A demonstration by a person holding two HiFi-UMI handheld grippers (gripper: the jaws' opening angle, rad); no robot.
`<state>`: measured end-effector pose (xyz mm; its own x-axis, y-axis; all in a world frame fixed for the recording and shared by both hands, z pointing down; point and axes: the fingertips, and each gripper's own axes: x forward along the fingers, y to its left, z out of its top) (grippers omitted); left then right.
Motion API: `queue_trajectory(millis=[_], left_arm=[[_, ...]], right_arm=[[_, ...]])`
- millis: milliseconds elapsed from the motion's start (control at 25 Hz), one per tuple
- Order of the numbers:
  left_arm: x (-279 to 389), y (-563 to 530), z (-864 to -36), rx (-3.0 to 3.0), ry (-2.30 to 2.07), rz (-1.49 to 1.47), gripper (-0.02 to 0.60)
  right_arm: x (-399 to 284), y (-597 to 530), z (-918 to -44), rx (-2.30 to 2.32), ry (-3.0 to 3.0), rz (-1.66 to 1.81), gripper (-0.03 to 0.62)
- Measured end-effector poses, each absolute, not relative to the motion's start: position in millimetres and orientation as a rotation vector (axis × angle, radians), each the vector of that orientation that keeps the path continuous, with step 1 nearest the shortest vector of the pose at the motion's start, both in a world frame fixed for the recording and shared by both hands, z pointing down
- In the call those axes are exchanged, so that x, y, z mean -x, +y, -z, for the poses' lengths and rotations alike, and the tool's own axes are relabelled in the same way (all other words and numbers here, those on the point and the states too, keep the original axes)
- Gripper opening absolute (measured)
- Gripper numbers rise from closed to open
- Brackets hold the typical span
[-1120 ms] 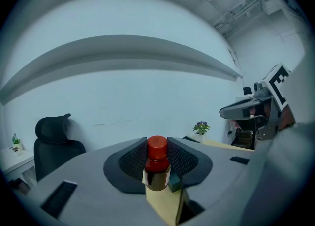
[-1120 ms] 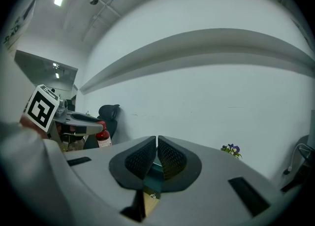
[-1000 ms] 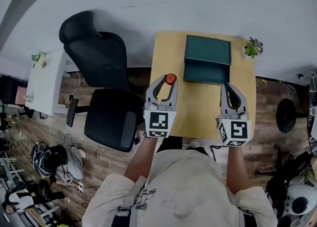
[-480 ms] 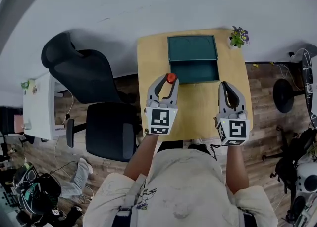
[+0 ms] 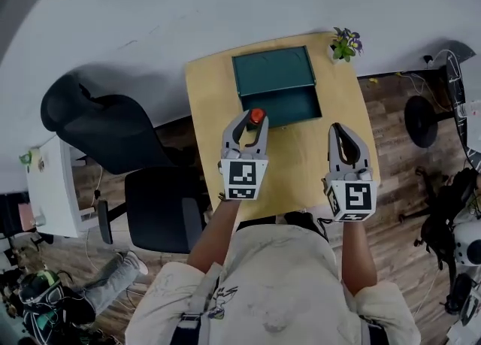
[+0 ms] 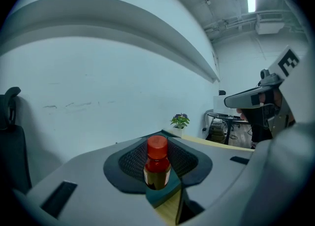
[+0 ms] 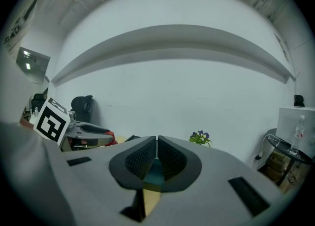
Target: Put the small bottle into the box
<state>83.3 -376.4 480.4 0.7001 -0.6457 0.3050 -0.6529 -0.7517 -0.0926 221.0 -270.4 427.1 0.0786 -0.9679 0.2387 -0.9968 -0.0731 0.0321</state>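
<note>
My left gripper (image 5: 254,117) is shut on the small bottle (image 5: 256,117), a dark bottle with a red cap, held upright above the yellow table (image 5: 301,157) just in front of the box. In the left gripper view the bottle (image 6: 157,163) stands between the two pads (image 6: 130,161). The dark green box (image 5: 279,87) sits open at the table's far side, its lid laid back. My right gripper (image 5: 342,130) hovers over the table's right part, shut and empty; its pads (image 7: 170,157) meet with nothing between them.
A small potted plant (image 5: 343,43) stands at the table's far right corner. A black office chair (image 5: 120,155) is left of the table. A white side table (image 5: 52,197) stands further left. Wooden floor surrounds the desk, with a round stand base (image 5: 419,120) at right.
The view has swung, so the table and box sit further left and turned in the picture. Both grippers keep their hold and spacing; the bottle stays in the left jaws.
</note>
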Motion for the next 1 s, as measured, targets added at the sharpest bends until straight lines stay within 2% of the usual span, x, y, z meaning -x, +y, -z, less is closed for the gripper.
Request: queue_trajectory(millis=[1000], left_arm=[[-111, -403, -566, -2.822, -0.984, -0.625, 0.129]], right_arm=[[-209, -286, -466, -2.088, -1.925, -0.318, 0.026]])
